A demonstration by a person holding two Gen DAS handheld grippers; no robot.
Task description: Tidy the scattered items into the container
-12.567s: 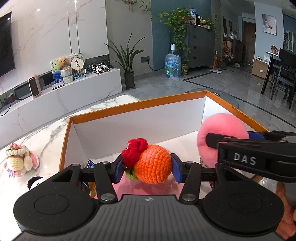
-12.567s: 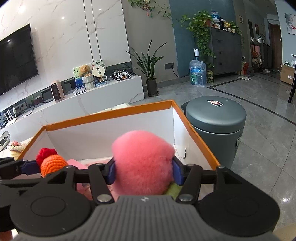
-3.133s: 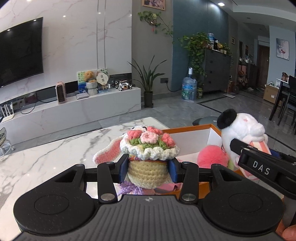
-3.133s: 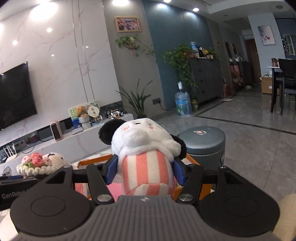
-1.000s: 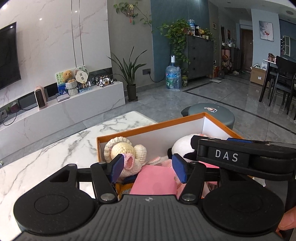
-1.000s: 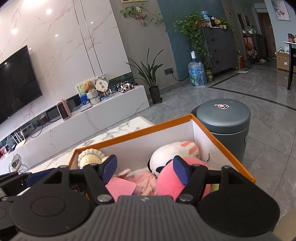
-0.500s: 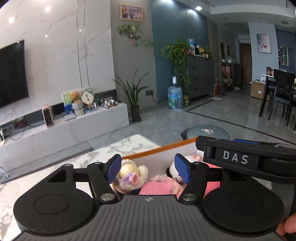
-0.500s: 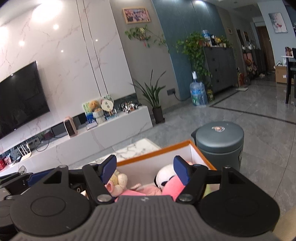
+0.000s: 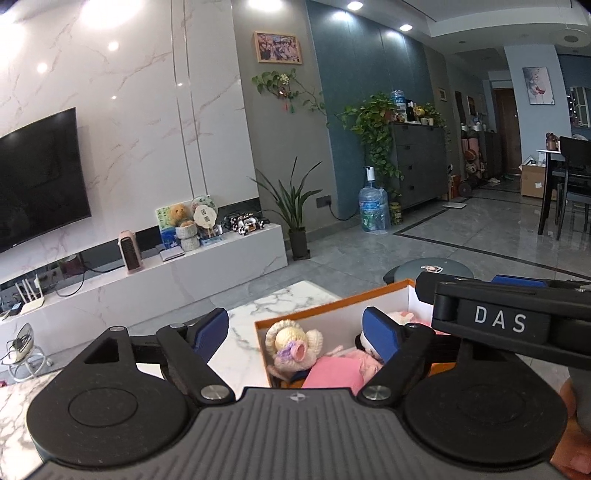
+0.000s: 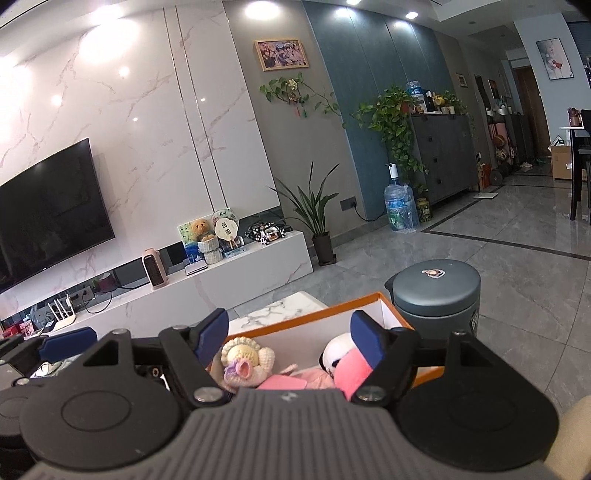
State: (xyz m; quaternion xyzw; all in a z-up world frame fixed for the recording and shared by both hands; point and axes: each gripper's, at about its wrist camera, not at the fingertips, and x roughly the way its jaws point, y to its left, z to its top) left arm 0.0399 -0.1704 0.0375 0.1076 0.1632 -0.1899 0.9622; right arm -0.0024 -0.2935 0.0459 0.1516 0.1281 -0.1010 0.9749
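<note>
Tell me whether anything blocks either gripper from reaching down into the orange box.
Nothing visible does. The left gripper and right gripper are both open and empty above the orange box, whose top is open; the crochet doll and pink plush lie inside.

Ahead of me stands a white marble-veined wall [image 10: 147, 129] carrying a dark television [image 10: 48, 218]. Below it runs a low white console [image 10: 221, 284] holding a pink heater [image 10: 155, 271] and a small teddy bear [image 10: 201, 227]. A potted plant [image 10: 317, 218] stands on the glossy grey tiled floor [image 10: 517, 266], near a water bottle [image 10: 399, 206]. A framed picture [image 10: 282, 54] hangs on the grey wall section. Trailing ivy [image 10: 391, 122] drapes a dark cabinet [image 10: 447, 155]. Recessed ceiling lights [image 9: 354, 5] are lit. A round grey bin [image 10: 436, 295] stands at right.
</note>
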